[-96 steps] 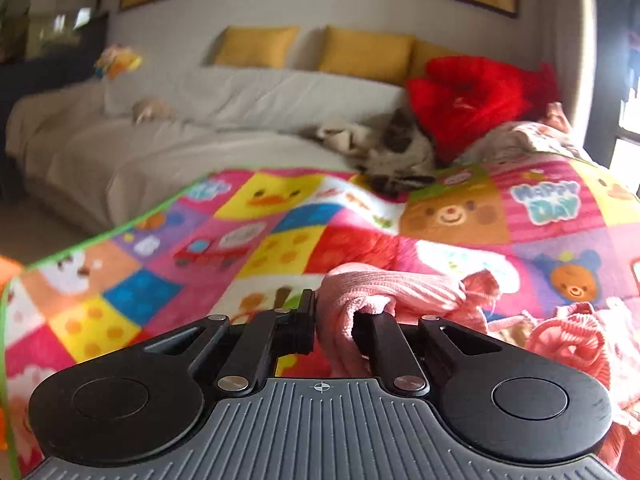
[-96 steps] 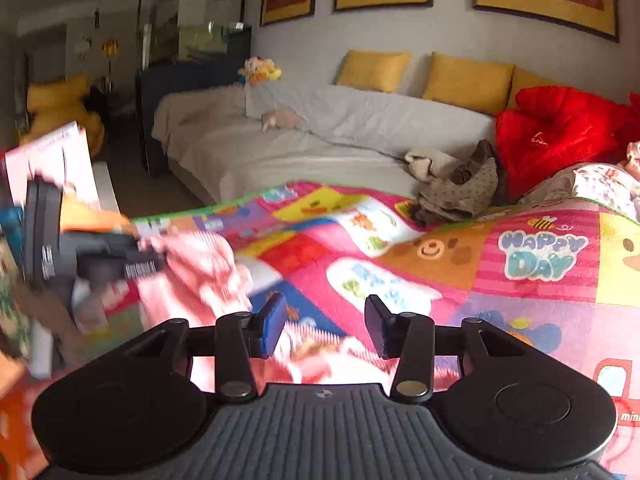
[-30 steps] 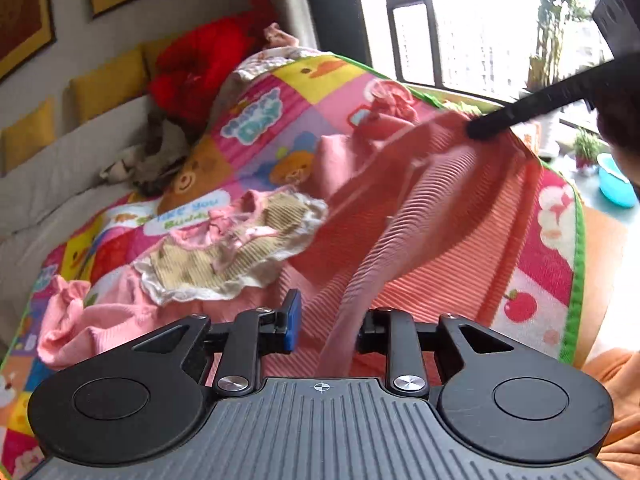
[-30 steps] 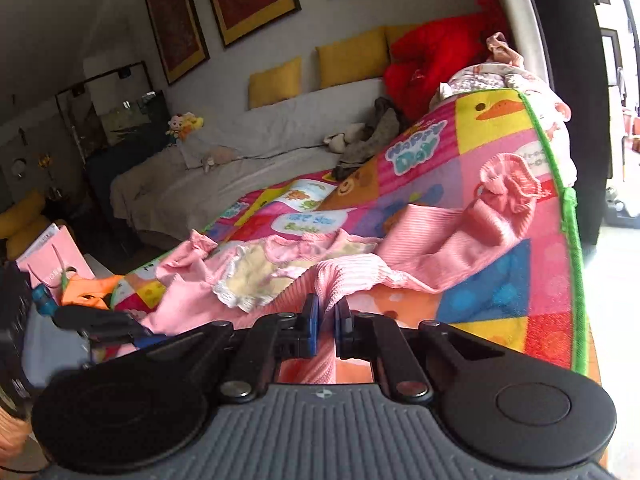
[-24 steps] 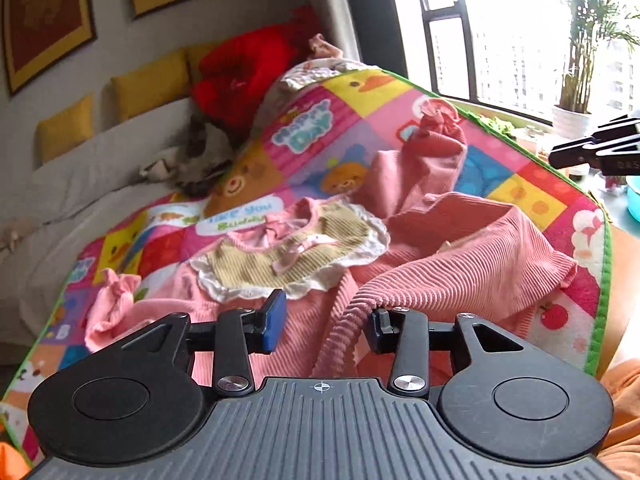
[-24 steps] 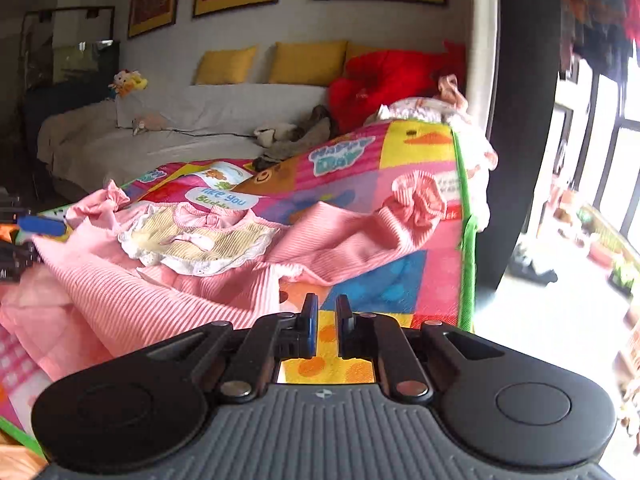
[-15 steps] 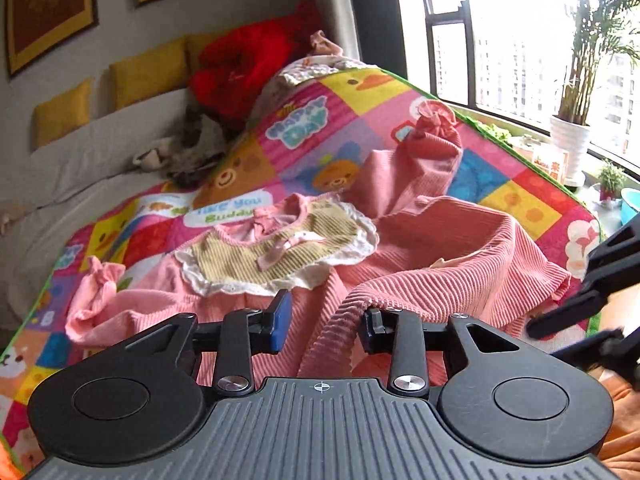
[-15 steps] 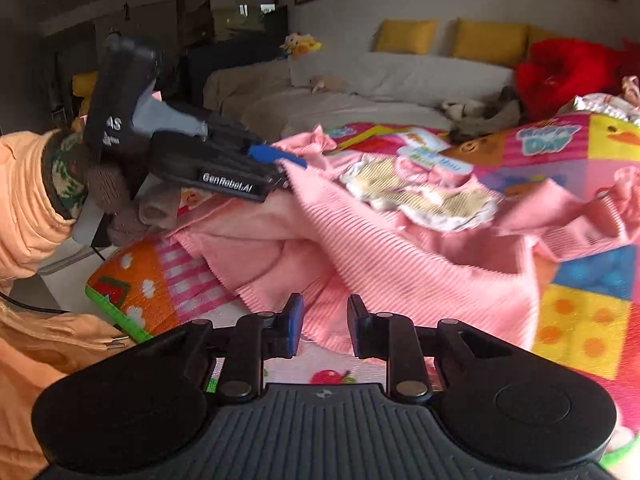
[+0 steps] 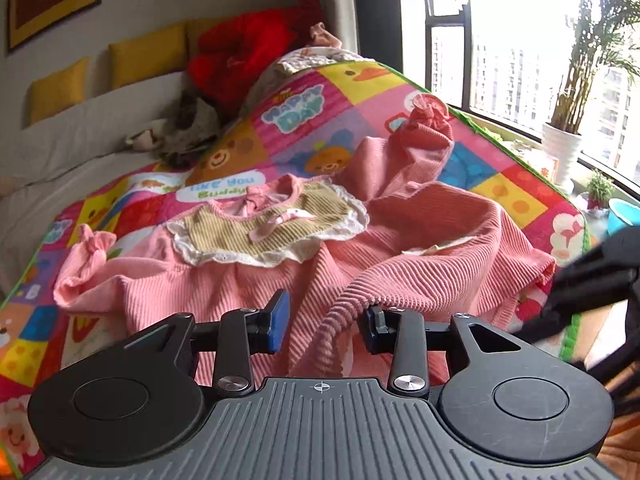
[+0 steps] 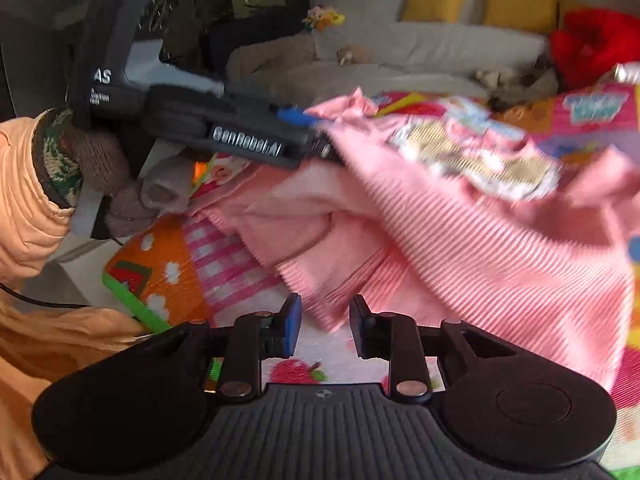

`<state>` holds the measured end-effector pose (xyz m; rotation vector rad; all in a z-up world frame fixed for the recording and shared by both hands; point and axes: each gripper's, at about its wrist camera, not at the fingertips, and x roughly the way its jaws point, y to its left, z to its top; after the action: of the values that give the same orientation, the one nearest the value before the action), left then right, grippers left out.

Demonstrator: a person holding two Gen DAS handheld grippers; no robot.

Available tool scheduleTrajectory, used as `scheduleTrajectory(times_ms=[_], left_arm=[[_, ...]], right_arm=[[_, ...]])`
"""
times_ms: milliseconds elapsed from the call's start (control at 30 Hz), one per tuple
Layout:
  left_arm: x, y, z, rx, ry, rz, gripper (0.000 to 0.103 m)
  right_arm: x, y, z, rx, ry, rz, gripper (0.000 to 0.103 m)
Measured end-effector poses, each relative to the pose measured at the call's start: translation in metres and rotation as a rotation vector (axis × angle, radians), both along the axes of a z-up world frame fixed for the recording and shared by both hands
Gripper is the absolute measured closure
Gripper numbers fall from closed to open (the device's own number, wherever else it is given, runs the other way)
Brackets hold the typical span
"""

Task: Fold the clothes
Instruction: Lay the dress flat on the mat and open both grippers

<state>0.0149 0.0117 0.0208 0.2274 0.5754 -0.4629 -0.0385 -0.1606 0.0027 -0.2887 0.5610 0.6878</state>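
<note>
A pink ribbed child's dress (image 9: 360, 248) with a cream yoke and lace frill (image 9: 272, 228) lies spread on a colourful patchwork play mat (image 9: 500, 192). My left gripper (image 9: 324, 322) is open; the dress's hem edge (image 9: 344, 312) hangs loose between its fingers, against the right one. My right gripper (image 10: 324, 330) is open and empty, just in front of the dress's lower hem (image 10: 440, 256). The left gripper also shows in the right wrist view (image 10: 248, 136), touching the hem at the left.
A grey sofa (image 9: 80, 128) with yellow cushions and a red blanket (image 9: 248, 52) lies behind the mat. A window with a potted plant (image 9: 560, 148) is at right. The mat's green edge (image 10: 132, 300) is near me.
Both grippers have let go of the dress and opened. The dress has settled onto the mat. The right gripper has swung round toward the left gripper and the hem.
</note>
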Motion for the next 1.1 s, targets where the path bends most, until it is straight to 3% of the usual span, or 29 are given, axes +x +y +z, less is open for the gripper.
scheduleTrajectory(times_ms=[33,67,100,200,267,333,367,400,467,667,733,767,900,967,1100], left_arm=[[-0.003,0.0,-0.005,0.003,0.013,0.0,0.063],[-0.005,0.0,-0.011,0.004,0.028,0.001,0.064],[-0.007,0.0,-0.017,0.005,0.043,0.003,0.067],[-0.013,-0.004,-0.027,0.007,0.068,0.005,0.082],[-0.018,-0.005,-0.027,0.006,0.067,-0.007,0.086],[-0.024,-0.006,-0.026,0.006,0.065,-0.021,0.089],[-0.028,-0.005,-0.025,0.006,0.066,-0.029,0.089],[-0.031,-0.004,-0.026,0.001,0.076,-0.039,0.089],[-0.038,-0.002,-0.027,-0.01,0.101,-0.062,0.088],[-0.058,0.012,-0.027,-0.061,0.169,-0.125,0.064],[-0.059,0.019,-0.018,-0.093,0.165,-0.122,0.05],[-0.055,0.022,-0.012,-0.111,0.153,-0.109,0.048],[-0.03,0.028,0.008,-0.188,0.1,-0.026,0.031],[-0.013,0.031,0.008,-0.221,0.098,0.016,0.028],[0.017,0.042,-0.01,-0.255,0.182,0.1,0.028]], right_arm=[[-0.004,0.0,0.003,-0.071,-0.105,-0.02,0.068],[-0.007,0.001,0.002,-0.131,-0.177,-0.028,0.054],[-0.006,0.001,-0.003,-0.174,-0.204,-0.031,0.047],[0.002,0.0,-0.02,-0.283,-0.251,-0.046,0.047],[0.012,-0.001,-0.034,-0.339,-0.261,-0.072,0.047],[0.018,-0.007,-0.035,-0.348,-0.252,-0.108,0.057],[0.02,-0.01,-0.035,-0.351,-0.247,-0.126,0.078],[0.023,-0.013,-0.034,-0.354,-0.242,-0.145,0.087],[0.021,-0.022,-0.028,-0.342,-0.216,-0.148,0.087],[0.002,-0.058,-0.017,-0.281,-0.049,-0.131,0.087],[-0.001,-0.066,-0.003,-0.224,-0.037,-0.135,0.082],[0.0,-0.071,0.007,-0.182,-0.047,-0.149,0.077],[0.008,-0.077,0.004,-0.167,-0.043,-0.191,0.073],[0.012,-0.08,0.002,-0.162,-0.04,-0.211,0.073],[0.02,-0.085,-0.003,-0.153,-0.034,-0.252,0.073]])
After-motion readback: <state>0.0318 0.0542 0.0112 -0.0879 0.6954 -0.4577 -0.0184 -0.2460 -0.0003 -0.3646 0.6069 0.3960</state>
